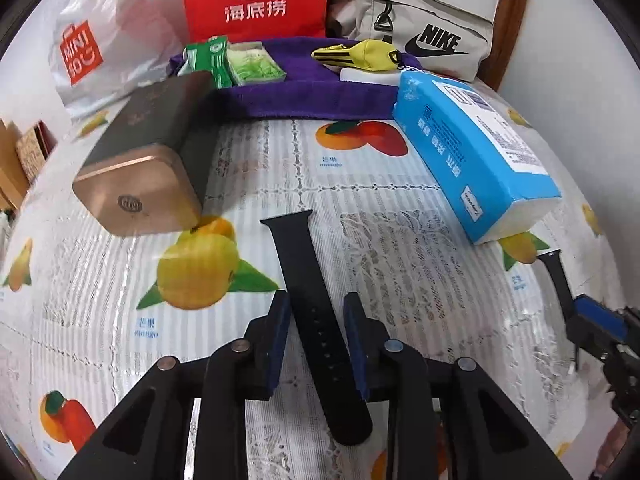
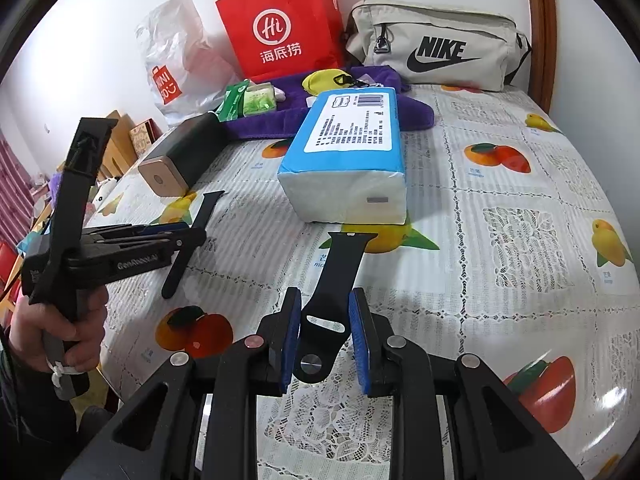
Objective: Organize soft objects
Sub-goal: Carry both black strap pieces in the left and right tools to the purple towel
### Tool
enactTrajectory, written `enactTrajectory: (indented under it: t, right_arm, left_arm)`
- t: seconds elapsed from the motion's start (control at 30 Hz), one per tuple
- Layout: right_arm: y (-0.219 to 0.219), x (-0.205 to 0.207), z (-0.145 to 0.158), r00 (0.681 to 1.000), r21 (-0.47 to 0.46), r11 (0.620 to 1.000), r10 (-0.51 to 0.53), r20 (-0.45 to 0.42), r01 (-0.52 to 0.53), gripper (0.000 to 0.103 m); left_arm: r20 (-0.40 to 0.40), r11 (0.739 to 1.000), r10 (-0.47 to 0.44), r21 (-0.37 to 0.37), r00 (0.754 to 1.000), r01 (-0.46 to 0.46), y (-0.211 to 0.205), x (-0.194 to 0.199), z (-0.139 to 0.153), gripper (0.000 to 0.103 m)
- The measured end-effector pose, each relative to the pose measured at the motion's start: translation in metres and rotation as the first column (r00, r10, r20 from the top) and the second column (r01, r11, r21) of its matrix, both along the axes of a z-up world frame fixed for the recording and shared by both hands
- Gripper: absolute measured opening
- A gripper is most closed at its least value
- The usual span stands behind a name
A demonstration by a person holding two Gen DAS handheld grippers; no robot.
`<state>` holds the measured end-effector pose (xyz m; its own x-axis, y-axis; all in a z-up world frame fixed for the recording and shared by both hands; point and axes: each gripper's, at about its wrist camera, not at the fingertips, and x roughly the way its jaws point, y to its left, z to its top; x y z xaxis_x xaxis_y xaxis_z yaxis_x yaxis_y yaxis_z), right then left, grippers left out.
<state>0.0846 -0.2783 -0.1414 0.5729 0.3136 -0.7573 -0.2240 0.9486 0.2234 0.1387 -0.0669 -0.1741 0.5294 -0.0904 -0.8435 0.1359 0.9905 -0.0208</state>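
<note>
A black holed watch strap (image 1: 296, 256) runs between the blue pads of my left gripper (image 1: 316, 300), which is shut on its edges; the strap's far end points toward the purple towel (image 1: 320, 92). My right gripper (image 2: 324, 296) is shut on a second black strap (image 2: 344, 260), the half with a metal pin, near its wide end. In the right wrist view the left gripper (image 2: 188, 236) is held by a hand at the left, with its strap (image 2: 208, 204) sticking out both ways. A blue tissue pack (image 2: 348, 152) lies just beyond.
On the fruit-print cloth, a gold and black tin (image 1: 148, 160) lies at the left. Green packets (image 1: 248, 64) and a yellow pouch (image 1: 368, 54) sit on the towel. A red paper bag (image 2: 280, 28), a Nike bag (image 2: 440, 44) and a plastic bag (image 2: 172, 60) line the wall.
</note>
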Motion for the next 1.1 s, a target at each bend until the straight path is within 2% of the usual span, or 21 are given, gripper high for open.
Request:
enactTrajectory:
  t: [0.17, 0.27, 0.37, 0.73, 1.1]
  right_arm:
    - [0.001, 0.000, 0.000, 1.000, 0.008, 1.000, 0.005, 0.005, -0.005, 0.025]
    - [0.002, 0.000, 0.002, 1.000, 0.002, 1.000, 0.004, 0.016, -0.004, 0.024]
    - [0.003, 0.001, 0.005, 1.000, -0.002, 1.000, 0.003, 0.019, -0.003, 0.024]
    - [0.011, 0.004, 0.018, 0.999, -0.031, 1.000, 0.005, 0.033, -0.004, 0.024]
    - [0.010, 0.009, 0.017, 1.000, -0.063, 0.998, -0.014, 0.019, 0.015, 0.024]
  left_arm:
    - [0.013, 1.000, -0.009, 0.001, 1.000, 0.009, 0.000, 0.005, 0.000, 0.020]
    - [0.005, 0.999, -0.003, -0.048, 1.000, 0.004, 0.008, 0.003, 0.004, 0.020]
    - [0.030, 0.997, 0.011, -0.080, 0.999, -0.008, 0.015, -0.004, 0.014, 0.020]
    - [0.071, 0.993, 0.021, -0.116, 0.997, -0.013, 0.039, -0.023, 0.043, 0.020]
    - [0.082, 0.984, 0.129, -0.136, 0.988, -0.117, 0.088, -0.036, 0.048, 0.020]
